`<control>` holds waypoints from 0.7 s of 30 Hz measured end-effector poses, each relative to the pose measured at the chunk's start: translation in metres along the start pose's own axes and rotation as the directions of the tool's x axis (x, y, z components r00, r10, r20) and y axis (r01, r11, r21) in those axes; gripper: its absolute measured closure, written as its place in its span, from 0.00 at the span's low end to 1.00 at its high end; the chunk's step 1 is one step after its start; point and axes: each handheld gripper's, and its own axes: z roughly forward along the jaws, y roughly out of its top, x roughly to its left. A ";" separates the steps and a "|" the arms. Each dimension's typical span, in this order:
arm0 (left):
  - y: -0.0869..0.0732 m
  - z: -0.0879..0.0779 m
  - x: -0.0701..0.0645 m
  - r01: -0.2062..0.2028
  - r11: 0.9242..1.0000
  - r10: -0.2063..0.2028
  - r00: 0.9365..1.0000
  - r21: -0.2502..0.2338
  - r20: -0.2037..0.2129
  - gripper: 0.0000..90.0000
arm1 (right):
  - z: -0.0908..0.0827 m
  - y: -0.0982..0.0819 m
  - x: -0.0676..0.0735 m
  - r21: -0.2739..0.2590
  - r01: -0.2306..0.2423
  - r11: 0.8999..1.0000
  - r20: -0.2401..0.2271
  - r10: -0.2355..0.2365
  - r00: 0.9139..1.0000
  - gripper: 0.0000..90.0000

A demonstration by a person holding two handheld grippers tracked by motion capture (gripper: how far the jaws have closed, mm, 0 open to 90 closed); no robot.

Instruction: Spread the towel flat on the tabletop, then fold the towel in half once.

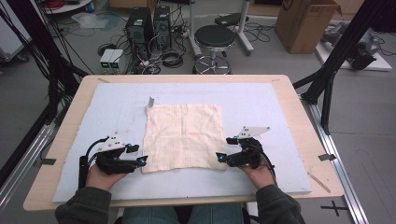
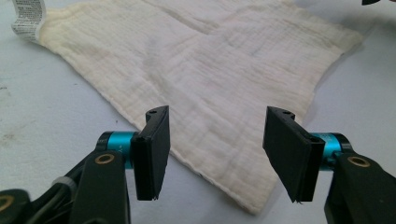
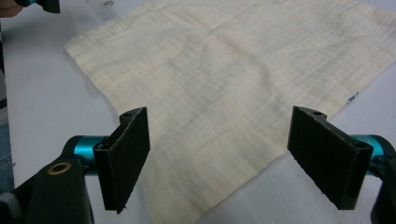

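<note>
Cream muslin, thin and crinkled, is what I am working: the cloth (image 1: pixel 183 136) lies flat on the pale blue mat (image 1: pixel 261 100) covering the bench, in the middle and closer to the near edge than the far one.

At the near edge, my left hand-held gripper (image 1: pixel 137 154) sits just outside the cloth's near-left corner, jaws spread wide and holding nothing; in the left gripper view (image 2: pixel 215 149) that corner lies between the pads, low on the mat. My right hand-held gripper (image 1: pixel 226 148) mirrors it at the near-right corner, equally wide and empty, with the corner framed between its jaws in the right gripper view (image 3: pixel 219 158).

Farther off, the cloth's far-left corner carries a small printed label (image 1: pixel 150 102) sticking out toward the far edge.

I judge the risks are these: the weave is so thin that pads closing too high would catch nothing, while pads driven too low could pinch the mat along with it. Uneven grips would skew any fold, and dragging might bunch the fabric.
</note>
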 end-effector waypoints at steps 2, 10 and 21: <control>0.000 0.000 0.000 0.005 1.000 -0.005 1.000 -0.004 -0.001 0.45 | 0.000 0.000 0.000 -0.005 0.004 1.000 0.010 -0.004 1.000 0.21; 0.001 -0.001 -0.001 0.003 1.000 -0.003 1.000 -0.015 0.003 0.44 | 0.001 0.000 0.001 0.012 0.000 1.000 0.012 0.000 1.000 0.20; 0.004 0.000 0.000 -0.005 1.000 0.005 1.000 -0.004 0.003 0.42 | 0.002 0.003 0.001 0.014 -0.014 1.000 0.003 0.014 1.000 0.14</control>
